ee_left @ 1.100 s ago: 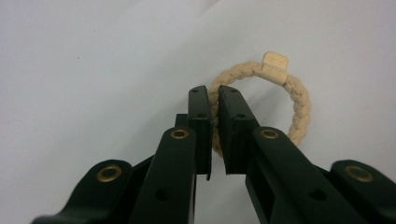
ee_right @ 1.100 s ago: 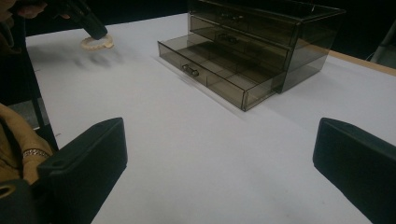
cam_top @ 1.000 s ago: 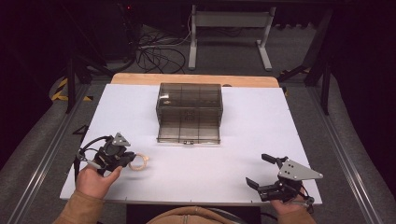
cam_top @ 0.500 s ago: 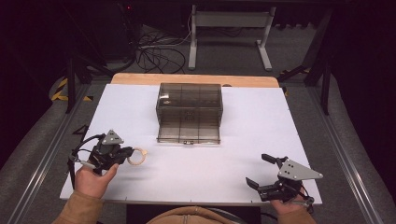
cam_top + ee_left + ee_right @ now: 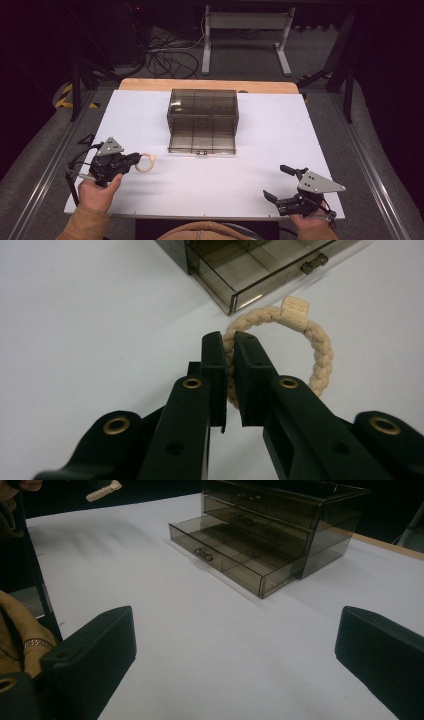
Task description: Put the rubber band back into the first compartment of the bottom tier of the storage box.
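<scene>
A tan braided rope ring [image 5: 146,162] with a small tag is held at the table's left side. My left gripper [image 5: 136,160] is shut on the ring's near edge. In the left gripper view the black pads [image 5: 215,365] pinch the cord of the ring [image 5: 320,347], and the rest of the loop sticks out past the left gripper [image 5: 229,340]. A smoky clear drawer box [image 5: 202,107] stands mid-table with its bottom drawer [image 5: 202,142] pulled out. My right gripper [image 5: 275,181] rests open near the front right edge. Nothing lies between the wide-apart jaws of the right gripper [image 5: 235,645].
The white table top [image 5: 250,170] lies between both hands and the box. The open drawer [image 5: 225,555] has a small handle and several compartments. A wooden strip [image 5: 210,85] runs along the far edge. Cables and a metal stand sit on the dark floor beyond.
My left gripper has shifted slightly left and away from the front edge, carrying the rope ring. The right gripper has not moved.
</scene>
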